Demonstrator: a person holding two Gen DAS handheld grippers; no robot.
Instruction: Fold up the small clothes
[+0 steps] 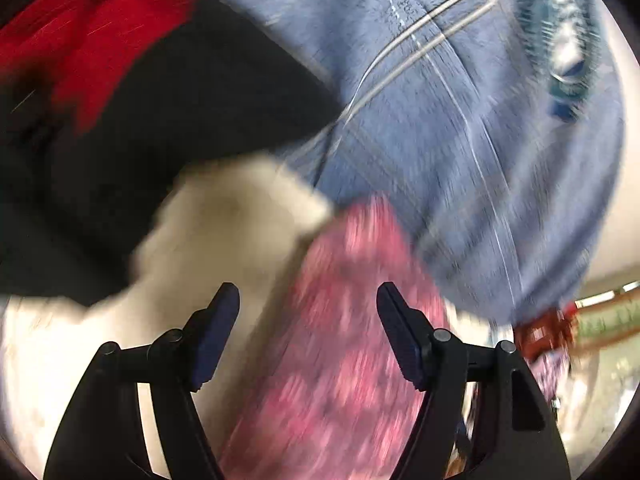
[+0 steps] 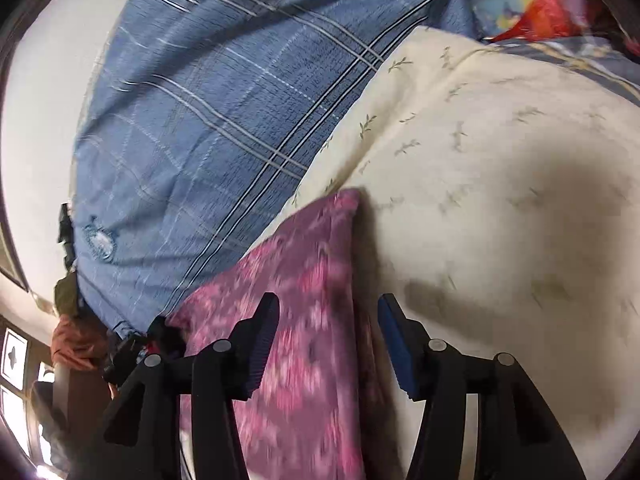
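Roughly, by size:

Blue plaid cloth: biggest thing in both views; blue with pale and dark crossing stripes, a round worn patch near its lower left edge in the right wrist view. Fills the upper right of the left wrist view.

Cream sheet: pale, printed with small sprigs, lies beside and partly over the blue plaid; shadows fall across it. Seen blurred in the left wrist view.

Black fabric: dark mass at left of the left wrist view, a red cloth above it. Blurred; cannot tell what either is.

Pink patterned garment: small piece, pink and purple with a pale repeated motif. A long, narrow strip lying on the cream sheet, edge against the blue plaid. Long axis runs from near the jaws away toward the plaid; far corner squared off. Same lie in the left wrist view, heavily blurred.

Left gripper: jaws stand well apart, gripping nothing; the garment passes under the gap, pads clear of it.

Right gripper: jaws parted, holding nothing; left pad over the garment, right pad over the cream sheet. Cannot tell whether the left pad brushes the fabric.

Clutter: bright red and yellow items at the far top right, too blurred to name.
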